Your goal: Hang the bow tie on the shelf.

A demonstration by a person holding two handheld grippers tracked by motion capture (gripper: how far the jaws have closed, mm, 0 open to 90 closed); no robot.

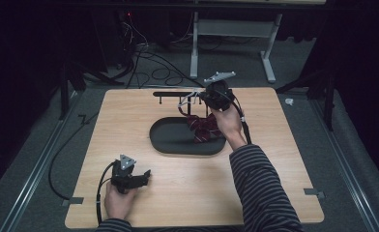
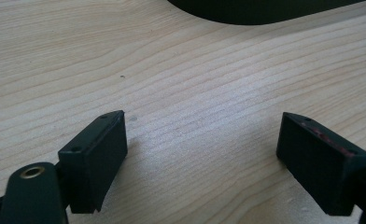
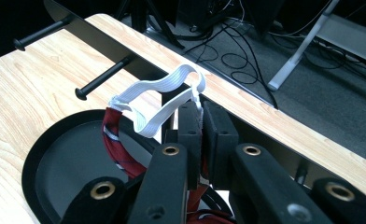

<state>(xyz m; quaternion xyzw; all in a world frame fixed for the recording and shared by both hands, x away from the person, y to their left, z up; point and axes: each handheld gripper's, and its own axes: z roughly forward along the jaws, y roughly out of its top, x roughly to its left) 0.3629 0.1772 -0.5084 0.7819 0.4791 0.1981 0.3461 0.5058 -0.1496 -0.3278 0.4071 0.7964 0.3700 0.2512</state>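
Pale woodgrain table (image 1: pixel 129 121); oval black tray (image 1: pixel 170 140)

Bare worktop (image 1: pixel 187 186) lies open between the left gripper (image 1: pixel 146 175) and the black oval tray (image 1: pixel 166 140), free for a pass. Behind the tray, the black peg rack (image 3: pixel 102 44) bars the way, its pegs (image 3: pixel 104 77) jutting toward the tray.

Light wooden table (image 1: pixel 129 125) with rounded corners stands on grey carpet floor (image 1: pixel 28 159). On table, near middle, lies 1 black oval tray (image 1: pixel 170 140). Behind tray, near far edge, stands 1 black rack (image 1: pixel 170 94) with pegs. Grey tape pieces (image 1: pixel 75 200) at left and right table edges.
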